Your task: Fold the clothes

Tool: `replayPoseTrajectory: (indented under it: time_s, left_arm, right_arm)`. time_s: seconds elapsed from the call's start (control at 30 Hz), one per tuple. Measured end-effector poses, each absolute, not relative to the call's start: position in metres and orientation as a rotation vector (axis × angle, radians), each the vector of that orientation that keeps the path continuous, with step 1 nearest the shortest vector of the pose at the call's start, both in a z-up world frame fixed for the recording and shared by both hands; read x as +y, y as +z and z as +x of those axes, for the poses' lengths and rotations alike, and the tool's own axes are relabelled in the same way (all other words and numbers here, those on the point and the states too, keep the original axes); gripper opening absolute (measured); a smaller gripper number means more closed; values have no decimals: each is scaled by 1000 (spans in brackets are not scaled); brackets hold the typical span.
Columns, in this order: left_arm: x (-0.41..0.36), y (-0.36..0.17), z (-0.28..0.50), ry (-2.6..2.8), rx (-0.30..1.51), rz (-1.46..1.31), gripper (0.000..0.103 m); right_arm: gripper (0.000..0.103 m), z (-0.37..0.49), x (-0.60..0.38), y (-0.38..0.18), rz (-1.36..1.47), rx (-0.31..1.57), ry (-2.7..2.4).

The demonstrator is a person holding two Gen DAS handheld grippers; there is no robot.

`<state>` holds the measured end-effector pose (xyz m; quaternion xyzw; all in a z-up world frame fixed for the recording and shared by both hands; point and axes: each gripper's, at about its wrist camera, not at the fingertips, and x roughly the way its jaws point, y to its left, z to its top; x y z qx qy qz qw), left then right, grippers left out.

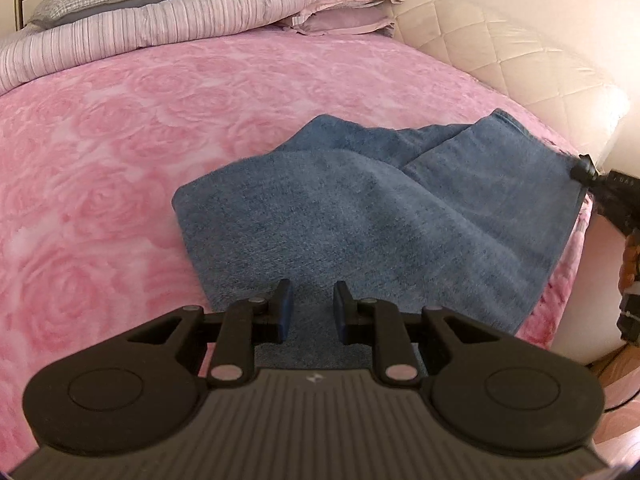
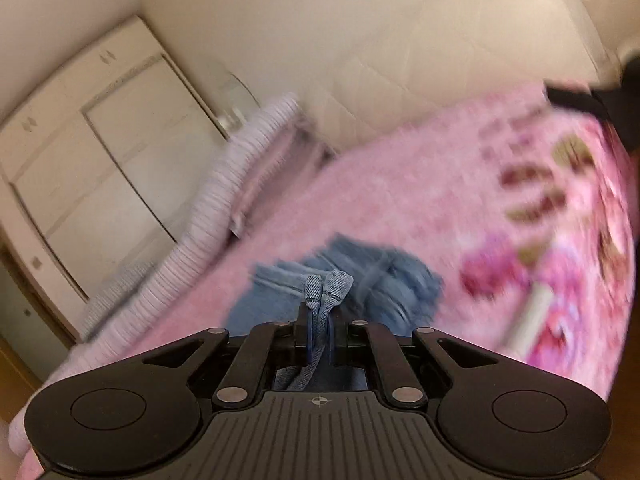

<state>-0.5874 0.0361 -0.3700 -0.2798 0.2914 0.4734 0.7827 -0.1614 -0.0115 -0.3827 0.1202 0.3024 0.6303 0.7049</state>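
Left wrist view: the denim garment (image 1: 372,216) lies partly folded on the pink rose-patterned bedspread (image 1: 100,152), toward the quilted headboard (image 1: 500,52) side of the bed, and the left gripper (image 1: 313,312) hovers over the garment's near edge with its jaws spread and holding nothing, placed, by the look of it, to take that edge. At the garment's far right corner the right gripper (image 1: 586,168) grips the cloth, probably to keep it taut.

Right wrist view (blurred): the jaws are pressed together, pinching a bunched denim edge, lifted clear of the bedspread for folding.
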Motion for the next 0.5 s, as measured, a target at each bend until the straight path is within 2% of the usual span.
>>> replayPoseTrajectory:
  time_s: [0.07, 0.17, 0.27, 0.4, 0.43, 0.47, 0.5]
  left_arm:
    - [37, -371, -587, 1019, 639, -601, 17]
    - [38, -376, -586, 1018, 649, -604, 17]
    - [36, -377, -587, 1021, 647, -603, 17]
    - [32, -374, -594, 1039, 642, -610, 17]
    - [30, -373, -597, 1044, 636, -617, 17]
    - [27, -371, -602, 1050, 627, -629, 18]
    - [26, -370, -606, 1055, 614, -647, 19]
  right_arm:
    - [6, -158, -5, -379, 243, 621, 1365]
    - [6, -141, 8, -401, 238, 775, 1322]
    - [5, -145, 4, -405, 225, 750, 1329]
    - [9, -140, -1, -401, 247, 813, 1316]
    - [12, -141, -7, -397, 267, 833, 1304]
    - [22, -140, -11, -396, 278, 849, 1281]
    - [40, -140, -14, -396, 287, 865, 1257]
